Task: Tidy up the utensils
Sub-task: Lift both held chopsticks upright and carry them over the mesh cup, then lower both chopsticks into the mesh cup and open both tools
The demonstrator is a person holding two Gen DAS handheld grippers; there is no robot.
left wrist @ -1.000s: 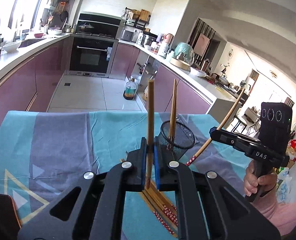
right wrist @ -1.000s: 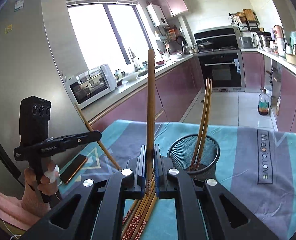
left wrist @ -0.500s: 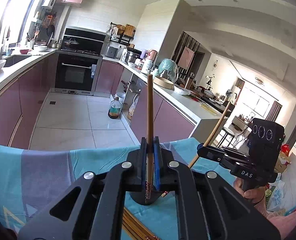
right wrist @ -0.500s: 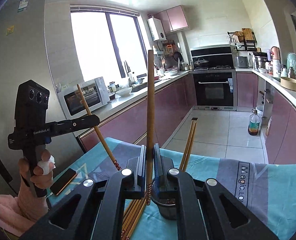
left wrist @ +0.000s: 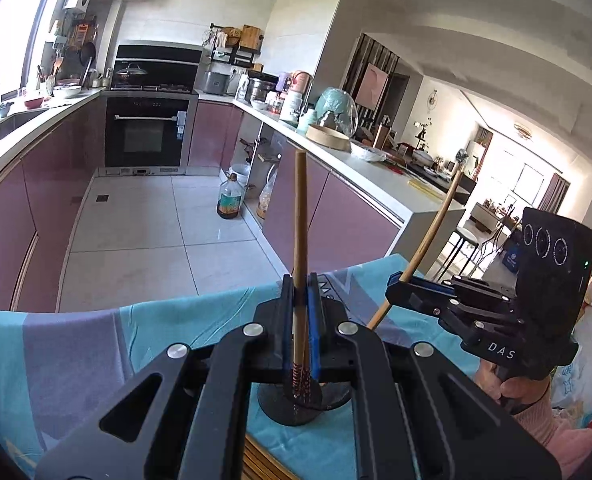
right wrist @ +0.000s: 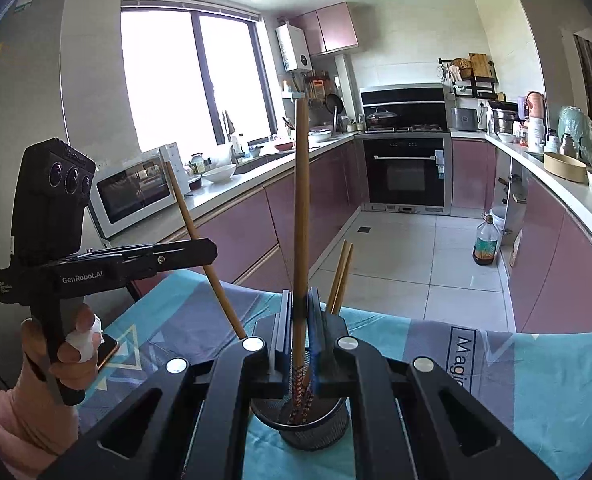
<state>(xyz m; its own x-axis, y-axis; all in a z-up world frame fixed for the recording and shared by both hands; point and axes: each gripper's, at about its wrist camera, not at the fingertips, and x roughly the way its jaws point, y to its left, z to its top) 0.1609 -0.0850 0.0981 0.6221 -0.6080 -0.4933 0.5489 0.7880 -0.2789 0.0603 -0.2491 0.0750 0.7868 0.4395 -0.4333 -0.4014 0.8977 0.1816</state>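
My left gripper [left wrist: 300, 300] is shut on a wooden chopstick [left wrist: 299, 216] that stands upright, its red-patterned end hanging over the black mesh cup [left wrist: 284, 408]. My right gripper [right wrist: 299, 308] is shut on another upright chopstick [right wrist: 301, 200], whose patterned end dips into the mesh cup [right wrist: 315, 432]. Two more chopsticks [right wrist: 341, 276] lean in that cup. Each view shows the other tool: the right gripper [left wrist: 395, 282] with its slanted chopstick [left wrist: 431, 236], and the left gripper [right wrist: 212, 250] with its chopstick [right wrist: 200, 240].
A teal and grey tablecloth [right wrist: 535, 380] covers the table. Loose chopsticks [left wrist: 256, 464] lie near its front edge. A phone [right wrist: 106, 354] rests at the left by the person's hand [right wrist: 76, 356]. Beyond the far edge lie the kitchen floor and cabinets.
Both grippers have risen with their chopsticks and moved in over the mesh cup, which was ahead of the jaws and now sits beneath them. The left view has swung right.
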